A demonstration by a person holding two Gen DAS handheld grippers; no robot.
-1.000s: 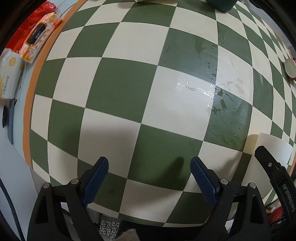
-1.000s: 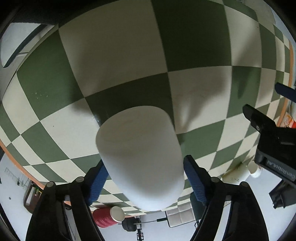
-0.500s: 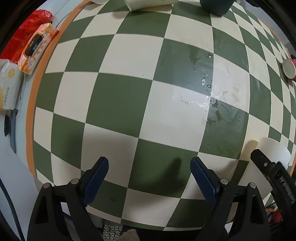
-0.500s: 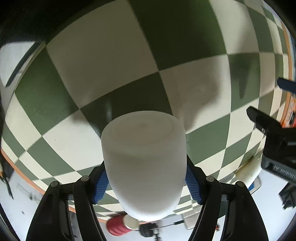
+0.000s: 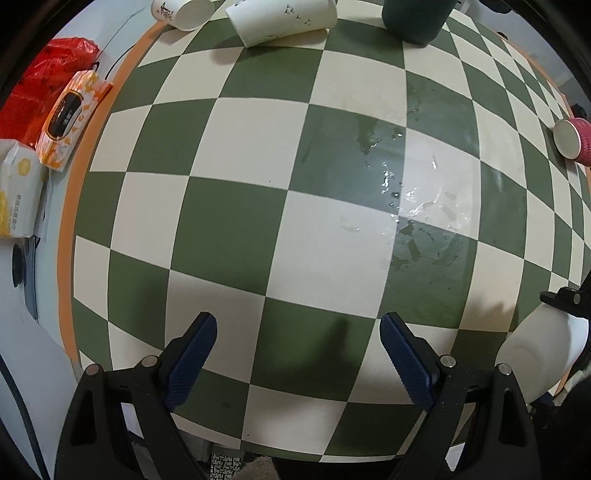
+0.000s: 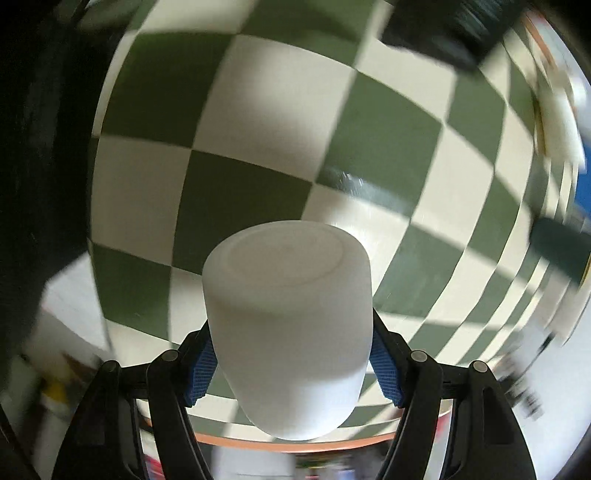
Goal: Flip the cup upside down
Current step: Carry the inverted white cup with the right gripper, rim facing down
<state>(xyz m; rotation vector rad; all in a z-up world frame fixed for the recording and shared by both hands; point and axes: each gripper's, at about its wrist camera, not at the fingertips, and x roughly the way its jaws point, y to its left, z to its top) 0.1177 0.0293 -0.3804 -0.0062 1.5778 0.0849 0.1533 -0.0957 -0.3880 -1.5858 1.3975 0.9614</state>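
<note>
Between my right jaws (image 6: 291,354) sits the cup (image 6: 288,325), a plain white one, clenched on both sides by the blue pads (image 6: 384,369). Its flat base faces away from me, out toward the checkered bench (image 6: 258,110), and its mouth is hidden on my side, below the edge of the view. The cup hangs clear above the bench, over the near edge, touching nothing but my pads. The right view is smeared with motion blur, so I judge the turn to be under way.

From my left jaws (image 5: 299,354) the cup (image 5: 535,350) shows low at the far right edge, base outward, with part of the right gripper above it. My left jaws are spread wide and grasp nothing; they hover over the near squares of the bench. A wet patch (image 5: 417,206) glistens toward the middle of the bench. At the far edge lie two paper cups (image 5: 284,18) on their sides beside a dark green cup (image 5: 413,18), and a red cup (image 5: 574,140) lies at the right.

As I judge it, pickup is done and the cup is tilted part of the way. What is left: finish the rotation until the mouth points down, lower it to a dry square, set the rim flat, and let go. The wet patch could let the rim slide, so I would steer clear of it.
</note>
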